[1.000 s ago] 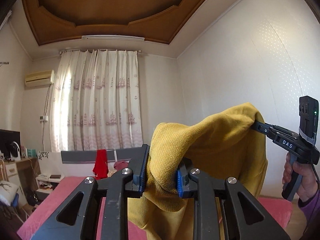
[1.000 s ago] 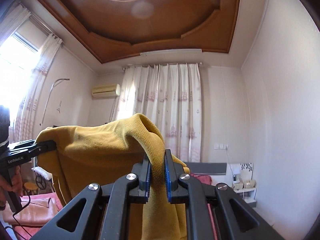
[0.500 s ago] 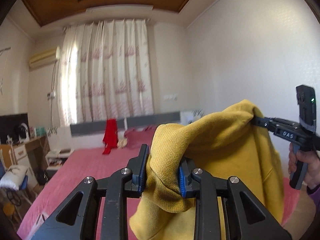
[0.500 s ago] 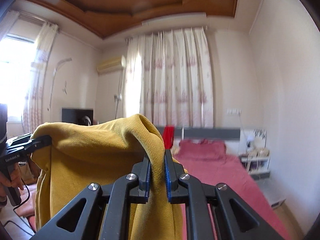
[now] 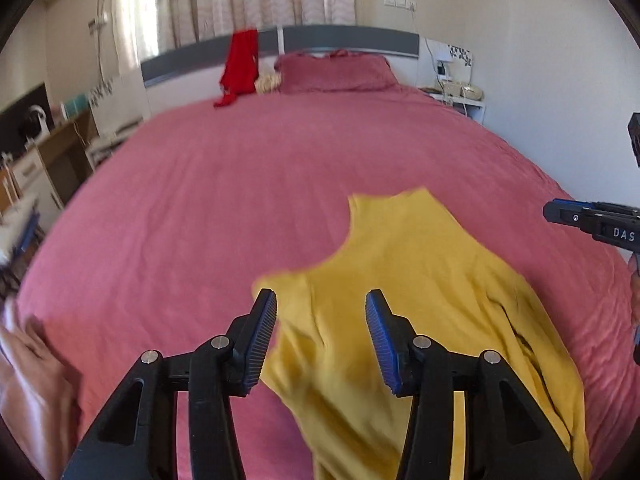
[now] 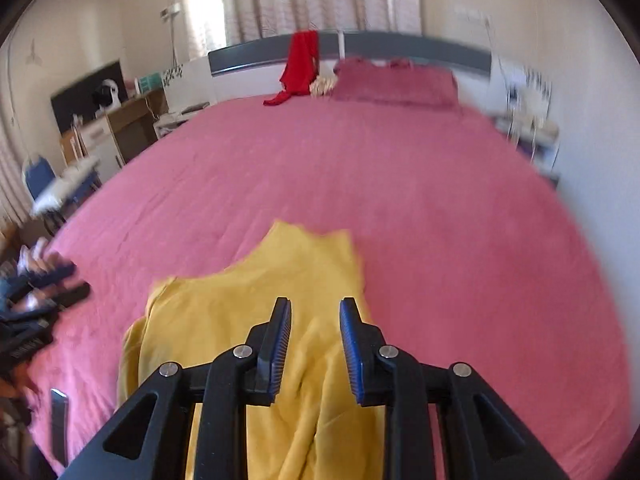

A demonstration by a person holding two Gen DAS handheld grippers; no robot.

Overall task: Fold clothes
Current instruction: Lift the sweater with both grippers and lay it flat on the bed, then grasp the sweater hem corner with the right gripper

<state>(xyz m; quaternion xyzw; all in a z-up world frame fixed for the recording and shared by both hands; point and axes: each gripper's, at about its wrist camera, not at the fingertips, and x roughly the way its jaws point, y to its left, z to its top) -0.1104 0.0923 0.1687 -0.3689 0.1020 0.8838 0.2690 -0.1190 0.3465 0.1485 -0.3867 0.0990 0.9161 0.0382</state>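
A yellow knitted sweater [image 5: 404, 280] lies spread on the pink bed [image 5: 224, 200], its far end reaching toward the headboard. My left gripper [image 5: 321, 300] hovers above its near left part, jaws opening, blue pads clear of the cloth. In the right wrist view the same sweater [image 6: 248, 320] lies below my right gripper [image 6: 315, 310], whose jaws are also opening with nothing pinched between them. The right gripper [image 5: 592, 222] also shows at the right edge of the left wrist view. The left gripper [image 6: 44, 292] is a blur at the left edge of the right wrist view.
A red garment [image 5: 240, 66] hangs over the grey headboard [image 5: 348, 40], next to a pink pillow [image 5: 336, 72]. A desk with a monitor [image 6: 104, 116] stands left of the bed, a bedside shelf [image 5: 456, 92] to the right. Pale pink cloth [image 5: 28, 380] lies at the bed's near left corner.
Both grippers swung down from holding the sweater up in the air to above the bed. They let go, and the sweater now lies flat on the cover.
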